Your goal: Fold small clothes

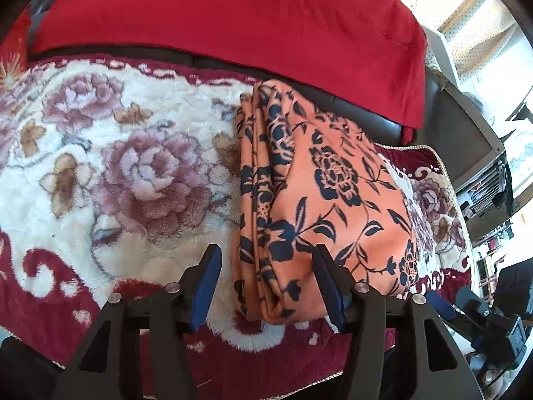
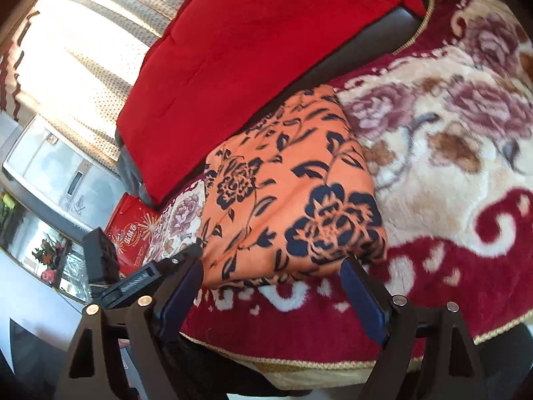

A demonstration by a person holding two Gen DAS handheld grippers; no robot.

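Observation:
An orange garment with a dark blue flower print (image 1: 319, 200) lies folded into a compact stack on a plush floral blanket (image 1: 116, 173). In the right wrist view the same garment (image 2: 293, 196) sits just ahead of the fingers. My left gripper (image 1: 266, 256) is open and empty, its jaws apart over the garment's near left edge. My right gripper (image 2: 271, 266) is open and empty, its jaws apart at the garment's near edge. The right gripper's body shows at the lower right of the left wrist view (image 1: 483, 313).
A red cushion cover (image 1: 253, 20) drapes over the dark sofa back (image 1: 366, 110) behind the blanket. The blanket's gold-trimmed front edge (image 2: 333, 363) hangs over the seat. A red box (image 2: 133, 233), a glass table (image 2: 40, 253) and a grey appliance (image 2: 50, 170) stand to the side.

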